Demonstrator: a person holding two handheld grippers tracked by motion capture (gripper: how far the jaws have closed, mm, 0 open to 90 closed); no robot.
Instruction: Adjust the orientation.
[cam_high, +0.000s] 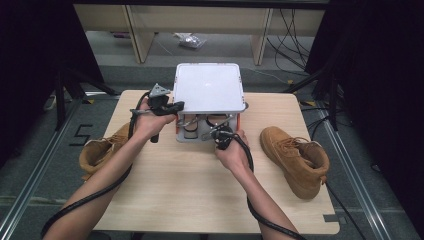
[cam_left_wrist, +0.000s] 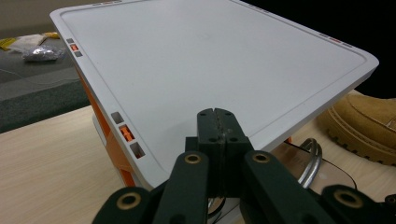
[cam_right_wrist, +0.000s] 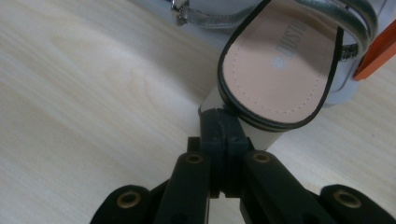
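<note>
Desk (cam_high: 200, 200) of pale wood carries a white-lidded box (cam_high: 208, 87) at the middle of its far edge, and we see tan boots at both sides: one (cam_high: 295, 159) near the right edge, another (cam_high: 102, 150) overhanging the left edge. Under the lid sits a silver-strapped sandal (cam_right_wrist: 280, 60). We hold the left gripper (cam_left_wrist: 216, 116), jaws pressed together on nothing, over the lid's near left corner. The right gripper (cam_right_wrist: 219, 122), jaws likewise closed and empty, meets the sandal's heel.

Even overhead light, dark edges
</note>
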